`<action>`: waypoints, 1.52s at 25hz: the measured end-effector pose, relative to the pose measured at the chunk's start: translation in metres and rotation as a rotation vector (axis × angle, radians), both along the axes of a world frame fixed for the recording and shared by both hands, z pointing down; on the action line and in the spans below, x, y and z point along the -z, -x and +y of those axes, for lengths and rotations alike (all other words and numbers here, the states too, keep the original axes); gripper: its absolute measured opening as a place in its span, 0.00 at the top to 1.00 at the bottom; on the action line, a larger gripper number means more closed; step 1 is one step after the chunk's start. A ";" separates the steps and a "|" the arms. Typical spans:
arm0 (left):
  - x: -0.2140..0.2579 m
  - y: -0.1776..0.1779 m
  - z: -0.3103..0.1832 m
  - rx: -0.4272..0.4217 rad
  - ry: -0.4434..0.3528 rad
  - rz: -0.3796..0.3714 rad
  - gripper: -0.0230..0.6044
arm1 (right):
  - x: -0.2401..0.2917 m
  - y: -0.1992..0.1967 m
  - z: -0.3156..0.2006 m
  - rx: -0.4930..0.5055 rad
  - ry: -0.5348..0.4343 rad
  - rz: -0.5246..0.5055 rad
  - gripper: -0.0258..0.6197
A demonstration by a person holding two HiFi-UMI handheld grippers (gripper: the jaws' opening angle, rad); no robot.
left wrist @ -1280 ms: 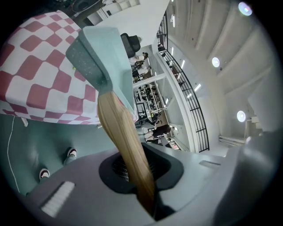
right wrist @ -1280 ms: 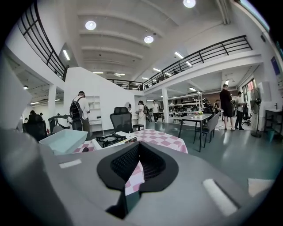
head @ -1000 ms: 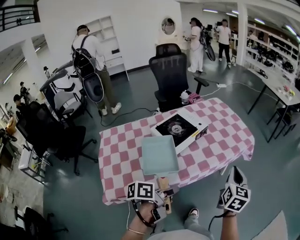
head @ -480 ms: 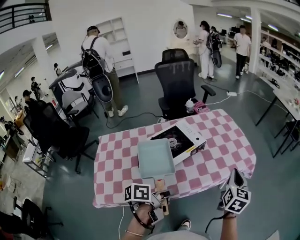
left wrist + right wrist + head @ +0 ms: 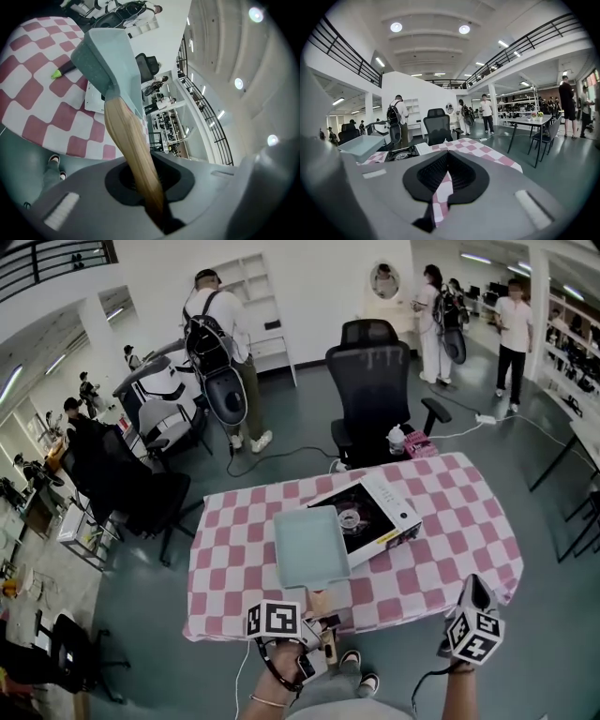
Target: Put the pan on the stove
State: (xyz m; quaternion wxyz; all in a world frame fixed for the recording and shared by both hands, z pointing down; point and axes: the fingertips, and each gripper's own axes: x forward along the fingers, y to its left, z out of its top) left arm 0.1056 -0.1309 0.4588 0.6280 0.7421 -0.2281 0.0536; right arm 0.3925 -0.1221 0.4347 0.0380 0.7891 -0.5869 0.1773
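A square pale-teal pan [image 5: 311, 546] with a wooden handle [image 5: 321, 601] hangs over the near half of the pink-and-white checked table [image 5: 234, 559]. Its far right corner overlaps the left edge of the stove [image 5: 370, 518], a white cooker with a black top. My left gripper [image 5: 325, 632] is shut on the handle's end. In the left gripper view the handle [image 5: 133, 150] runs out between the jaws of the left gripper [image 5: 147, 180] to the pan [image 5: 110, 61], with the stove [image 5: 96, 101] beyond. My right gripper [image 5: 475, 583] is shut and empty off the table's near right corner. Its own view shows the pan [image 5: 361, 145] and stove [image 5: 401, 153].
A black office chair [image 5: 375, 381] stands behind the table, with a bottle [image 5: 398, 440] at the far edge. Several people stand further back. Desks and chairs [image 5: 534, 124] line the right side. My feet [image 5: 352, 662] are by the table's near edge.
Both grippers and the pan have travelled on with me along the table's near side. The pan stays level and gripped, still beside the stove's left edge. The right gripper is nearer the table corner.
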 end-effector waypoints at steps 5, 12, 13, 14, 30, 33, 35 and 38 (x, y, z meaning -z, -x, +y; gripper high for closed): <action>-0.003 0.004 -0.008 0.028 0.007 0.004 0.92 | 0.007 0.009 -0.018 0.040 -0.017 0.011 0.95; -0.002 0.000 -0.016 0.038 0.004 0.016 0.92 | 0.011 0.012 -0.038 0.069 -0.018 0.026 0.95; -0.002 0.000 -0.017 0.038 0.004 0.017 0.92 | 0.011 0.014 -0.041 0.073 -0.018 0.027 0.95; -0.002 0.000 -0.018 0.040 0.005 0.018 0.92 | 0.010 0.015 -0.044 0.077 -0.018 0.027 0.95; -0.016 -0.021 -0.063 0.022 0.015 0.033 0.92 | -0.015 0.016 -0.086 0.076 0.036 0.040 0.95; -0.019 -0.029 -0.071 0.015 0.017 0.038 0.92 | -0.020 0.015 -0.092 0.074 0.045 0.042 0.95; -0.020 -0.035 -0.075 0.011 0.021 0.047 0.92 | -0.023 0.015 -0.094 0.073 0.051 0.043 0.95; -0.023 -0.045 -0.082 0.004 0.026 0.063 0.92 | -0.030 0.014 -0.095 0.073 0.068 0.043 0.95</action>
